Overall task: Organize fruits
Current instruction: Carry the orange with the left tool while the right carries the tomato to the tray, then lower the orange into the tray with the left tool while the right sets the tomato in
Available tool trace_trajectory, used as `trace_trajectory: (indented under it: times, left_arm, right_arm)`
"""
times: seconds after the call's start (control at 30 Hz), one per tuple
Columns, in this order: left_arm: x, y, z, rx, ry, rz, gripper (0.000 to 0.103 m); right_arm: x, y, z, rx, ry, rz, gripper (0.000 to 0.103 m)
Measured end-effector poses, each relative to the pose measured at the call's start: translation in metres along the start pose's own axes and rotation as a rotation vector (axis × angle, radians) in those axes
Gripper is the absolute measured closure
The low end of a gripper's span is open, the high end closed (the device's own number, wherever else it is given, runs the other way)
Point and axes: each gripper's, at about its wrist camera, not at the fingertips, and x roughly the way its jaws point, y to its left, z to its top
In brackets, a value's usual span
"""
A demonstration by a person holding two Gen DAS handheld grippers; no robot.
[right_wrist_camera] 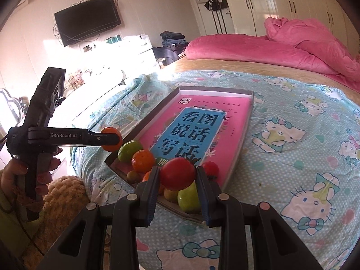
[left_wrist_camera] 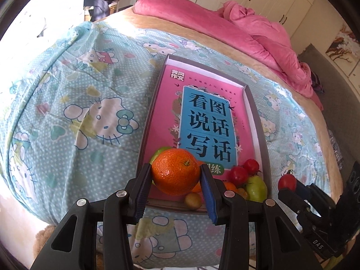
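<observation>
My left gripper [left_wrist_camera: 176, 175] is shut on an orange [left_wrist_camera: 176, 171] and holds it above the near end of a grey shallow box [left_wrist_camera: 258, 117]. It also shows in the right wrist view [right_wrist_camera: 111, 139]. My right gripper [right_wrist_camera: 177, 174] is shut on a red tomato [right_wrist_camera: 177, 173], also over the box's near end [right_wrist_camera: 216, 89]; the tomato shows in the left wrist view [left_wrist_camera: 286, 181]. In the box lie a pink book [right_wrist_camera: 202, 130], a green fruit [right_wrist_camera: 130, 149], another orange [right_wrist_camera: 143, 160], a green pear-like fruit [right_wrist_camera: 188, 199], small red tomatoes [left_wrist_camera: 244, 171] and a small yellowish fruit [left_wrist_camera: 193, 200].
The box rests on a bed with a blue Hello Kitty quilt [right_wrist_camera: 303, 146]. A pink duvet [right_wrist_camera: 281, 47] is piled at the far side. A person's hand [right_wrist_camera: 20, 175] holds the left gripper's handle at the left. A brown plush item [right_wrist_camera: 65, 193] lies below the bed edge.
</observation>
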Motion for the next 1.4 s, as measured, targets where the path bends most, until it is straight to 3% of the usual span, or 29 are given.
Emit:
trace_trajectory:
  times: [0.33,0.87,1.27,1.4]
  left_arm:
    - [0.012,-0.006,-0.011,0.031,0.032,-0.004,0.059]
    - [0.012,-0.02,-0.017,0.085,0.032,-0.003,0.059]
    - [0.018,-0.021,-0.027,0.098,0.061,0.018,0.059]
    - [0.019,-0.026,-0.029,0.135,0.048,0.062,0.059]
  right_arm:
    - [0.02,0.021,0.002,-0.051,0.032,0.012,0.07]
    - [0.027,0.014,-0.006,-0.035,0.063,-0.017,0.07]
    - [0.032,0.026,-0.012,-0.076,0.084,-0.003,0.07]
    - [0.033,0.029,-0.013,-0.083,0.087,0.0,0.07]
